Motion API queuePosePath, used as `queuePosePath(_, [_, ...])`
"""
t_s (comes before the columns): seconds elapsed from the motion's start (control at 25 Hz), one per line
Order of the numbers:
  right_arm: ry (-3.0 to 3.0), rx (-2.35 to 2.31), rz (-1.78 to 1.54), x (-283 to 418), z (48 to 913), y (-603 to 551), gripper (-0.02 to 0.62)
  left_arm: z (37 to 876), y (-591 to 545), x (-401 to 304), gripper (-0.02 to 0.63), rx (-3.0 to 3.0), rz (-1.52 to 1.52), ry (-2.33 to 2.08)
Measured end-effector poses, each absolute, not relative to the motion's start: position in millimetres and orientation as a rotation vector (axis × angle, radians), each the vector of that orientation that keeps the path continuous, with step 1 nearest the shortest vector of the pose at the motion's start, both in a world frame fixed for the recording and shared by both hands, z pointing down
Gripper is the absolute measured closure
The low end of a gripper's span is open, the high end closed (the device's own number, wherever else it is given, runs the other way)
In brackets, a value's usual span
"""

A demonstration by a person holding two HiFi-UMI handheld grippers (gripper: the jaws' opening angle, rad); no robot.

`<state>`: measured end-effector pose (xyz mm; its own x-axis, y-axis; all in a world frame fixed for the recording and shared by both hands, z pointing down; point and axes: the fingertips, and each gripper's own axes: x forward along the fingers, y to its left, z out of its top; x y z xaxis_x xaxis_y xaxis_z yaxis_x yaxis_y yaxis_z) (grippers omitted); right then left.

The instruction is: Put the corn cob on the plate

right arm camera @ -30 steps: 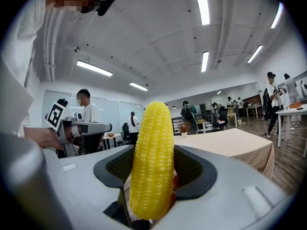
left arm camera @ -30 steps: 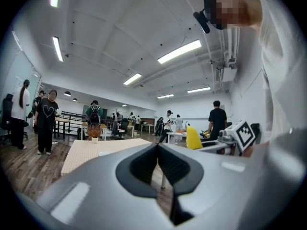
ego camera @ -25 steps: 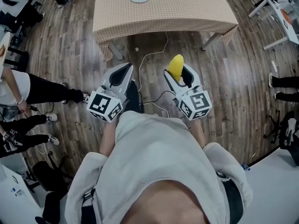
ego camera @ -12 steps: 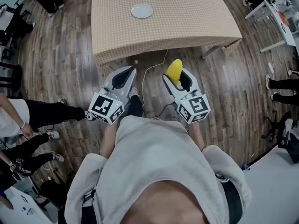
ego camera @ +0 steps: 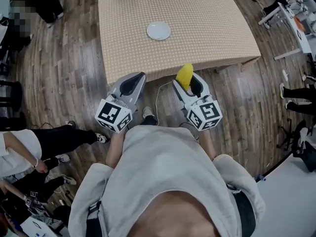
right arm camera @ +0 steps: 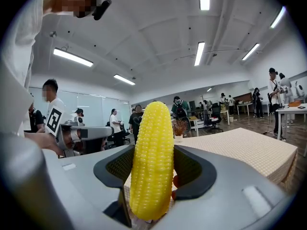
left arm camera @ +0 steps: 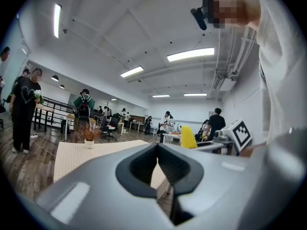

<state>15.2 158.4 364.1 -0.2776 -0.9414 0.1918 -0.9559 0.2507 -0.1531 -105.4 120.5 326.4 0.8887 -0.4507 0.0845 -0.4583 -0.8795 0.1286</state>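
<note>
– Both pairs of fingers loaded?
– No, only one. My right gripper has its fingers closed round the corn cob, which stands upright between them with its tip poking out past their ends. My left gripper has its fingers pressed together on nothing.
– And the plate?
– The plate sits well apart from me, out on the checked surface, towards its middle. The cob is held in the air by the near edge.
– How would you go about it?
– I'd keep the squeeze steady, carry the cob low over the edge, tip it flat above the plate and only then let go, so it can't roll off.
– Anything different from a second ago?
– The surface and plate have slid nearer in the head view as I walk up; my hold on the cob looks unchanged
</note>
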Motion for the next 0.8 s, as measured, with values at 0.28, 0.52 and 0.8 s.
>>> queuePosePath(0.28, [-2.384, 1.909, 0.359, 12, 358, 104, 0.344, 324, 60, -108, 0.598, 2.919, 0.071, -0.627])
queuePosePath(0.52, [-2.358, 1.921, 0.382, 8, 366, 93, 0.345, 332, 51, -111, 0.598, 2.914, 0.077, -0.596])
queuePosePath(0.8, [-2.36, 1.911, 0.389, 3, 370, 87, 0.345, 338, 45, -116, 0.598, 2.899, 0.082, -0.598])
